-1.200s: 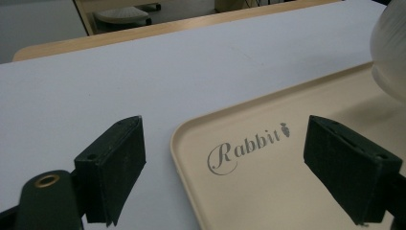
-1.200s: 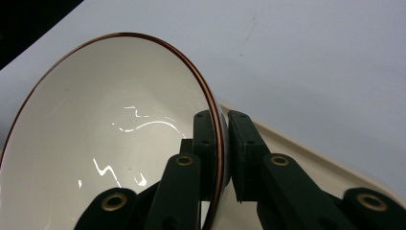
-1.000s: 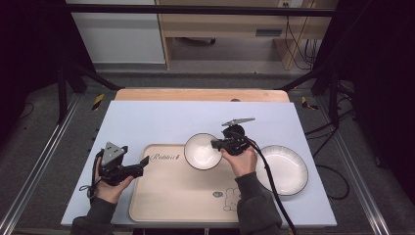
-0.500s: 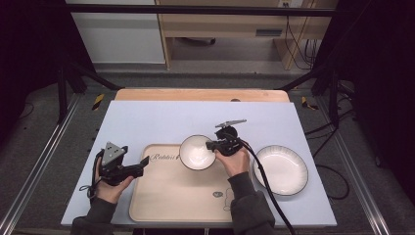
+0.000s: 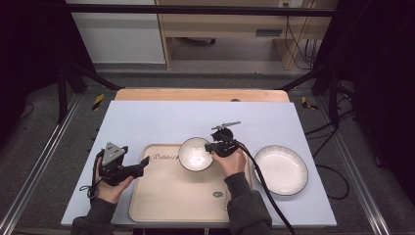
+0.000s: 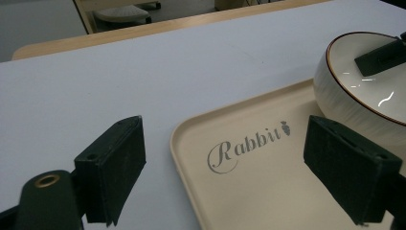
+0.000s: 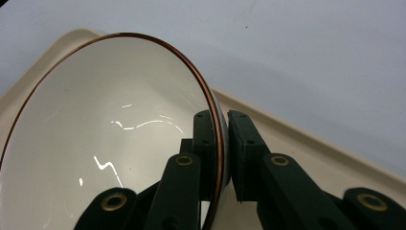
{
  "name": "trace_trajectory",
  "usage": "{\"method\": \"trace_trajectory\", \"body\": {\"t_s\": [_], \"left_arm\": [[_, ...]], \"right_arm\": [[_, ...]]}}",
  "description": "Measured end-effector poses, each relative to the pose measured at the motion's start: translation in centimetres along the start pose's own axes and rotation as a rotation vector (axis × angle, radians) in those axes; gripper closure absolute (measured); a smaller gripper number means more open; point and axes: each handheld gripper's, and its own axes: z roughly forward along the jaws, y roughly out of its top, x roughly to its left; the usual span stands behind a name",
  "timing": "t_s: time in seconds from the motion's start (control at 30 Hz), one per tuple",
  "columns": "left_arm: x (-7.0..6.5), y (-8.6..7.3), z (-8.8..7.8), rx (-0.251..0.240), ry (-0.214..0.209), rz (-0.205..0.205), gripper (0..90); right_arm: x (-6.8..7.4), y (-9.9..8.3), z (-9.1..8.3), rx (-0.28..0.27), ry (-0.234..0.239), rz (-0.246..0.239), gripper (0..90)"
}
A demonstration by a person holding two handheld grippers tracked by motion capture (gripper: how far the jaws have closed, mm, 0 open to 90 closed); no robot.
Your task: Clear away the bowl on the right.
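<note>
White bowl [image 5: 195, 153], pinched by right hand-held gripper [image 5: 211, 147], moved leftward over tray [image 5: 166, 196].

Overhead view; two close gripper cameras

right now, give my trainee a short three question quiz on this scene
1. True or false: the right gripper grips the bowl by its rim.
2. Which thing lies off the tray? A) bowl B) plate
3. Fill in: the left gripper is ____.

Key: 1 true, one jaw inside the rim and one outside. 2 B, it lies on the table to the tray's right. 3 open, its jaws wide apart with nothing between them.
</note>
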Motion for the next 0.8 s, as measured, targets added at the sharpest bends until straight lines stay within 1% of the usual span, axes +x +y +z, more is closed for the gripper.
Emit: {"method": "trace_trajectory", "body": {"t_s": [0.17,0.27,0.43,0.6,0.67,0.7,0.8], "left_arm": [[-0.02,0.0,0.01,0.001,-0.001,0.002,14.1],[0.02,-0.01,0.0,0.0,0.0,0.0,14.1],[-0.02,-0.01,0.03,0.002,-0.001,0.002,14.1],[-0.02,0.0,-0.01,0.0,0.0,0.001,14.1],[-0.02,0.0,-0.01,0.0,0.0,0.002,14.1],[-0.02,0.0,0.0,0.001,-0.001,0.003,14.1],[-0.02,-0.01,0.01,0.001,-0.001,0.002,14.1]], "right_arm": [[0.0,-0.03,0.28,-0.002,0.005,-0.001,82.4],[0.0,-0.05,0.4,0.008,0.004,0.019,82.4],[-0.14,-0.05,0.51,0.004,0.007,0.014,82.3],[-0.36,-0.08,0.64,0.008,0.015,0.026,82.3],[-0.38,-0.08,0.68,0.005,0.016,0.024,82.3],[-0.4,-0.09,0.73,0.004,0.014,0.02,82.3],[-0.41,-0.11,0.91,0.005,0.008,0.029,82.4]]}}
